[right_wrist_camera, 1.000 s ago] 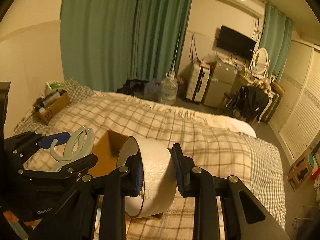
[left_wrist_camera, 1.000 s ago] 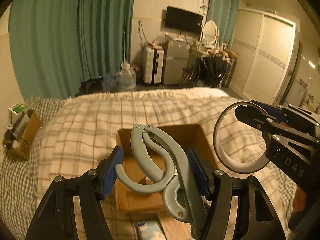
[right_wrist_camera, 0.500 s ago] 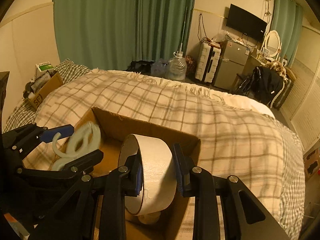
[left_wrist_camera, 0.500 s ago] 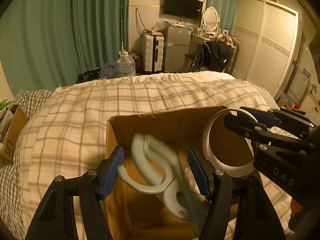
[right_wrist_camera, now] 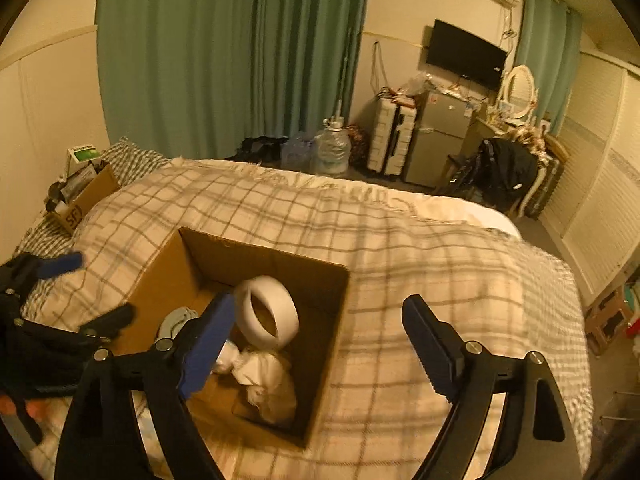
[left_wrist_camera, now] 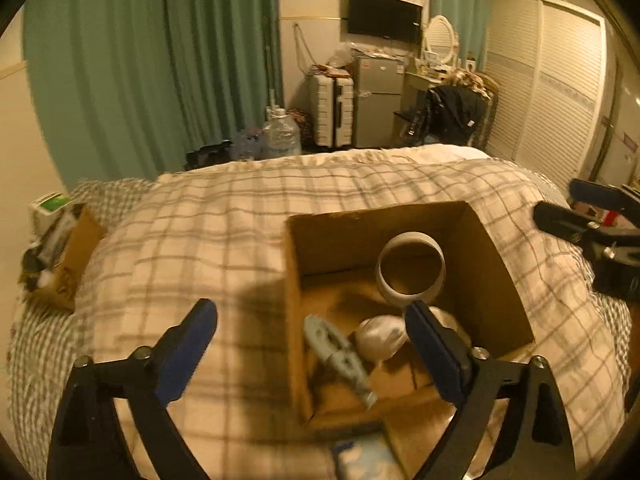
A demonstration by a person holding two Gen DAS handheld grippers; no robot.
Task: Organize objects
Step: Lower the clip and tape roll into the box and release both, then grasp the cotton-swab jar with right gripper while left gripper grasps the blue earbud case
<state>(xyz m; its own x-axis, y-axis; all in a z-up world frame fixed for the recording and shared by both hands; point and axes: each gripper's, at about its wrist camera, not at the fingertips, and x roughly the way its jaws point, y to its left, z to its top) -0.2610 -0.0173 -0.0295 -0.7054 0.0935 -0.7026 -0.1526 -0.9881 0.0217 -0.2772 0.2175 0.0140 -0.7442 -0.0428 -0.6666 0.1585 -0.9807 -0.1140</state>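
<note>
An open cardboard box sits on the plaid bed; it also shows in the right wrist view. Inside it a white tape roll stands on edge, also seen from the right wrist. A grey plastic clamp lies in the box beside crumpled white wrapping, and only its end shows in the right wrist view. My left gripper is open and empty above the box's near left edge. My right gripper is open and empty above the box's right wall.
The plaid blanket covers the bed around the box. A second cardboard box with clutter sits at the bed's far left. A bluish pack lies at the near edge. Suitcases, a fridge and a water jug stand beyond the bed.
Both grippers have opened: the grey clamp dropped from the left one and the tape roll from the right one, and both now lie in the box. Both grippers have drawn back.
</note>
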